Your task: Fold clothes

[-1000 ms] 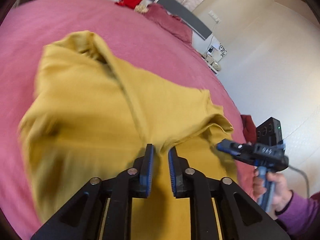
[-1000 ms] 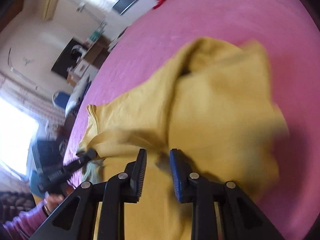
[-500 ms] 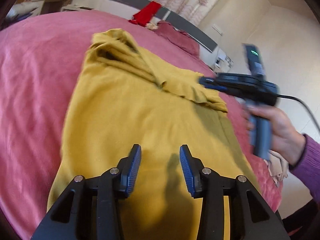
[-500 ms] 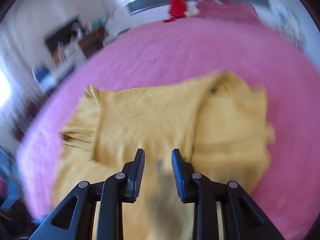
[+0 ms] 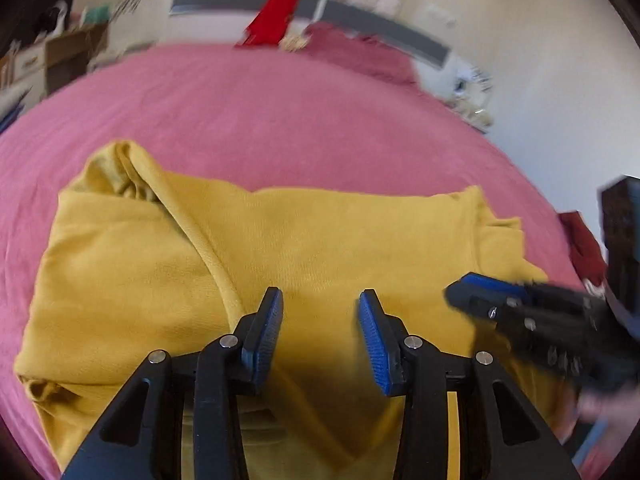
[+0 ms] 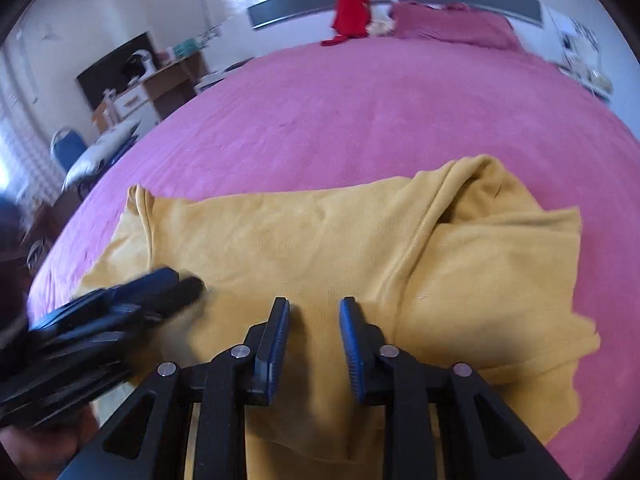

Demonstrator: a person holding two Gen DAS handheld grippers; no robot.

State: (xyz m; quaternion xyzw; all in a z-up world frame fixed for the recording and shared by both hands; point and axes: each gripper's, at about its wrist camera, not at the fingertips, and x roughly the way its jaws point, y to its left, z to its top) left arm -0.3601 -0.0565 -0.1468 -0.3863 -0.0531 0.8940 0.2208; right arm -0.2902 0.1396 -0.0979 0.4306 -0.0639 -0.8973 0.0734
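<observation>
Mustard-yellow garment (image 5: 304, 248) lies flat on pink bed (image 5: 280, 120) — under both grippers; left gripper (image 5: 320, 320) moderately apart, right gripper (image 6: 314, 320) narrow, just closing — both empty.

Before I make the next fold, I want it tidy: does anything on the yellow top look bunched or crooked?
Yes. The yellow top is mostly flat on the pink bed cover, but its collar end is humped into loose folds, and a raised ridge runs diagonally across it. Both grippers hold nothing.

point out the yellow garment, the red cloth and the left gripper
yellow garment (image 6: 320, 232): right wrist view, flat middle panel
red cloth (image 6: 352, 0): right wrist view, its middle
left gripper (image 5: 320, 332): left wrist view, between its fingertips
</observation>
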